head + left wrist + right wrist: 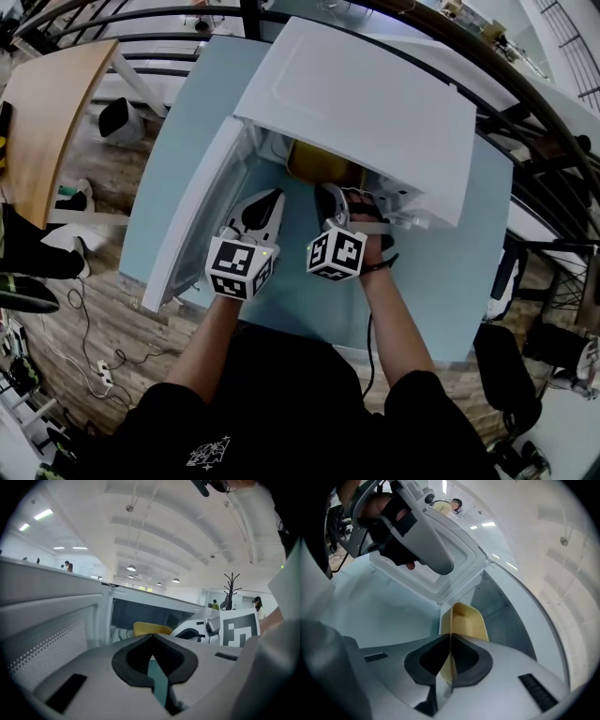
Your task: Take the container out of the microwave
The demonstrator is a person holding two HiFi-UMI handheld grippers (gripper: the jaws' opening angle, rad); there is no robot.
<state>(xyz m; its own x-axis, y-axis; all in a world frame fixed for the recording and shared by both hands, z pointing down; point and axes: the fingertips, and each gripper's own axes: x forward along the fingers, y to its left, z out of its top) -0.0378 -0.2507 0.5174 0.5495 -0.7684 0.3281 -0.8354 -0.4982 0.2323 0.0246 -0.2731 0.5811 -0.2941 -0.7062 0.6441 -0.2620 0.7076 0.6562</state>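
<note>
A white microwave stands on a light blue table, its door swung open to the left. A yellow container sits in the mouth of the cavity. In the right gripper view my right gripper is shut on the near wall of the yellow container. In the head view the right gripper reaches into the opening. My left gripper hangs just left of it, in front of the open door. Its jaws are shut with nothing between them. The container lies beyond them.
A wooden table stands at the far left. Cables and a power strip lie on the wooden floor. A black chair is at the right. A dark curved railing runs behind the microwave.
</note>
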